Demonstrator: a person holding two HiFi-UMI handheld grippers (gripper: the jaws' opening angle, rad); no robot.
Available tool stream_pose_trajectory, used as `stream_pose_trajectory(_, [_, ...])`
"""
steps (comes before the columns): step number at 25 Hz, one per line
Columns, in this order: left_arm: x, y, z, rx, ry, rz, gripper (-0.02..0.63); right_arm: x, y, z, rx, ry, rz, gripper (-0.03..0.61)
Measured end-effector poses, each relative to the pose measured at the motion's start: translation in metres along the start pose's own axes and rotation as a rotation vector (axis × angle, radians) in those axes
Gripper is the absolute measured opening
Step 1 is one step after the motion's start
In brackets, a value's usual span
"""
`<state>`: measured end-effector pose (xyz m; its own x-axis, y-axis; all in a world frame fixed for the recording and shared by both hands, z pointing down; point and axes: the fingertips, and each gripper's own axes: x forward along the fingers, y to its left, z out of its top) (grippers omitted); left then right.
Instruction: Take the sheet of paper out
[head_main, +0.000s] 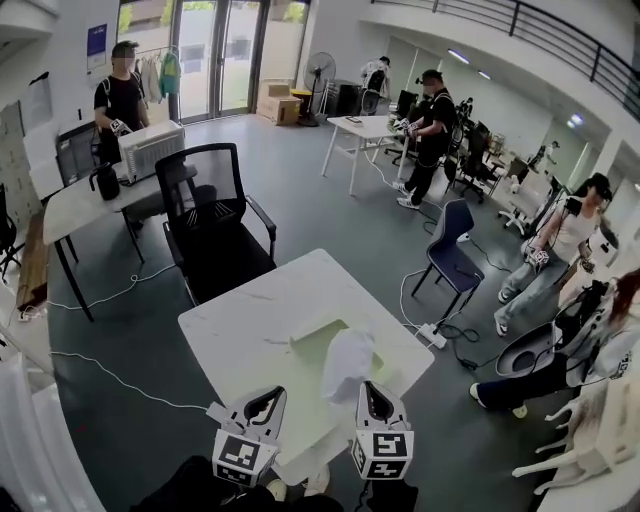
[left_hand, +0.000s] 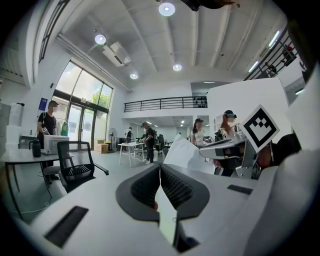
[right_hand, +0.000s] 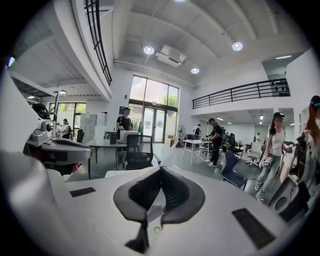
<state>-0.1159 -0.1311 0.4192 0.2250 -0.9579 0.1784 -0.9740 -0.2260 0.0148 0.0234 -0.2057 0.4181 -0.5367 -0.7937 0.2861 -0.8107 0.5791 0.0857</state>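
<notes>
A pale green folder (head_main: 318, 343) lies open on the white table (head_main: 245, 325), its near part lifted. My left gripper (head_main: 265, 398) is shut on a thin pale edge of that folder, which runs down between the jaws in the left gripper view (left_hand: 167, 215). My right gripper (head_main: 372, 392) is shut on the white sheet of paper (head_main: 348, 365), which stands curled above the folder. The left gripper view shows the sheet (left_hand: 187, 152) sticking up to the right. In the right gripper view a strip of it (right_hand: 152, 200) shows between the closed pads.
A black office chair (head_main: 215, 225) stands at the table's far side, and a blue chair (head_main: 450, 250) stands to the right. A power strip (head_main: 436, 336) and cables lie on the floor. Several people stand around other tables farther off.
</notes>
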Motion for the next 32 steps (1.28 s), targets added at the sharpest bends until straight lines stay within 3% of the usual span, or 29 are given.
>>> stream_pose_trajectory(18, [-0.026, -0.090, -0.010, 0.074, 0.019, -0.186, 0.025, -0.123, -0.024, -0.044, 0.099, -0.036, -0.156, 0.017])
stream_pose_trajectory(32, [-0.015, -0.187, -0.023, 0.123, 0.040, -0.351, 0.025, -0.205, -0.075, -0.097, 0.177, -0.021, -0.305, 0.017])
